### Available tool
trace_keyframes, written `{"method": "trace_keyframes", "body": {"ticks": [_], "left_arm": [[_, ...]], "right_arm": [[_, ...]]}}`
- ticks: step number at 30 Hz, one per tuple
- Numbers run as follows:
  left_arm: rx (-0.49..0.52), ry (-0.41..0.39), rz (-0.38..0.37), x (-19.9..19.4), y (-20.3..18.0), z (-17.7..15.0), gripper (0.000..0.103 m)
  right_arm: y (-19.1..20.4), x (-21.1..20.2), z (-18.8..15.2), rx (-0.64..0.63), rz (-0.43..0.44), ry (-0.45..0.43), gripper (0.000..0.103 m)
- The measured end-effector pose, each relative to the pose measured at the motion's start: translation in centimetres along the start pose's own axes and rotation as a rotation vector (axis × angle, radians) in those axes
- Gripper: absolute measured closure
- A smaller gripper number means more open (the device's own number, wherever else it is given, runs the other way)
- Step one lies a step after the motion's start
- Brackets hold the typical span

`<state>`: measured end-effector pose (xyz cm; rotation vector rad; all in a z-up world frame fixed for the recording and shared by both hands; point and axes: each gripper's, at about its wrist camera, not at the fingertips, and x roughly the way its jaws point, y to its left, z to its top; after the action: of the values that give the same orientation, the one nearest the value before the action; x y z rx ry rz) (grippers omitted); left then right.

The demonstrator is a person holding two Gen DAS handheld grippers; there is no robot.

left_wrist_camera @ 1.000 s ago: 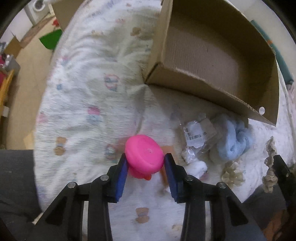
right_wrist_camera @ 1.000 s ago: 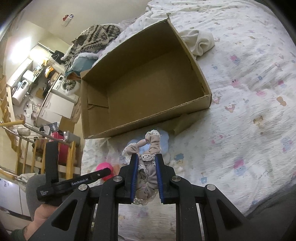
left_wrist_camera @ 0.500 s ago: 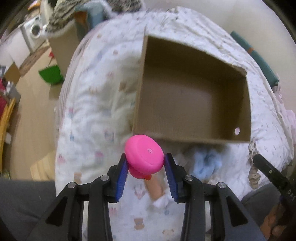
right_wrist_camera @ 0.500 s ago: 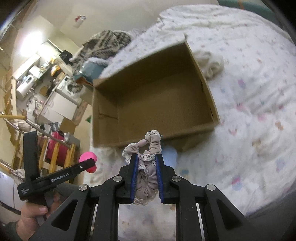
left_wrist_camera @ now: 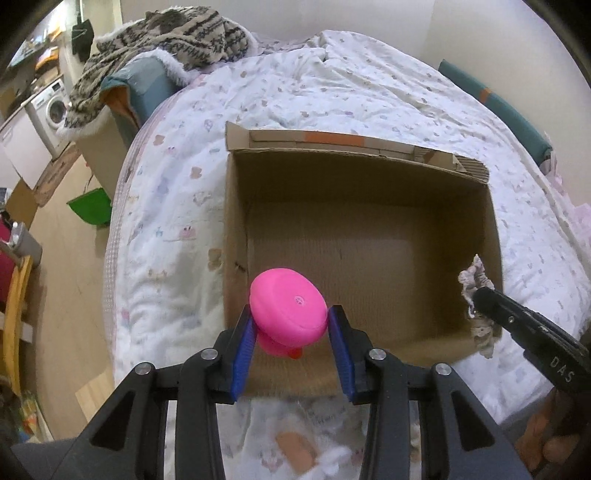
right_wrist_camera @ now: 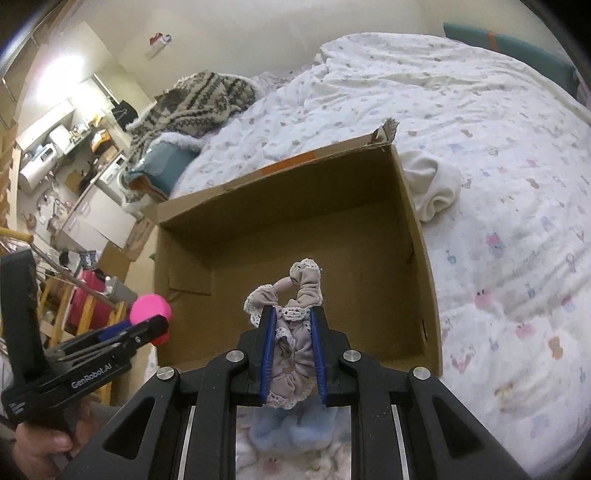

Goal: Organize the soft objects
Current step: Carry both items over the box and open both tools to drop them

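Note:
My left gripper (left_wrist_camera: 291, 320) is shut on a pink round soft toy (left_wrist_camera: 287, 311) and holds it above the near left edge of an open cardboard box (left_wrist_camera: 236, 229). My right gripper (right_wrist_camera: 291, 325) is shut on a beige lace-trimmed scrunchie (right_wrist_camera: 291, 332) and holds it over the box's (right_wrist_camera: 421, 258) near edge. The box interior looks empty. The right gripper with the scrunchie (left_wrist_camera: 474, 284) shows at the right of the left wrist view. The left gripper with the pink toy (right_wrist_camera: 149, 308) shows at the left of the right wrist view.
The box sits on a bed with a white printed quilt (left_wrist_camera: 177, 206). A light blue fluffy item (right_wrist_camera: 291, 432) lies below my right gripper. A cream cloth (right_wrist_camera: 436, 188) lies right of the box. A patterned blanket (left_wrist_camera: 166, 33) is at the bed's far end.
Both grippers have risen and moved forward with their objects, from over the bed's loose items to the box's near edge. The box interior now faces the cameras.

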<state>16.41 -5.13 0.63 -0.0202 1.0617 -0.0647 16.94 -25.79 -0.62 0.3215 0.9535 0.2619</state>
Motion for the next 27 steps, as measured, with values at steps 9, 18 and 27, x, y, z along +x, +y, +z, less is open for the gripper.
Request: {"method": "trace_keyframes", "body": {"ticks": [9,18,27], "left_arm": [[0.022,0.012,-0.006,4.6,-0.9,-0.4,0.067],[0.049,0.046,-0.027,6.3,-1.6,-1.2,0.067],[0.071,0.05,-0.021,6.7,-2.8,-1.4,0.067]], "right_arm": [[-1.4,3.2,-0.7,0.019,-0.031,0.055,0.083],[-2.0,5.0,-1.5,0.017,-0.077,0.117,0.082],[-2.4,5.9,-1.4,0.042,-0.055,0.135,0.082]]}}
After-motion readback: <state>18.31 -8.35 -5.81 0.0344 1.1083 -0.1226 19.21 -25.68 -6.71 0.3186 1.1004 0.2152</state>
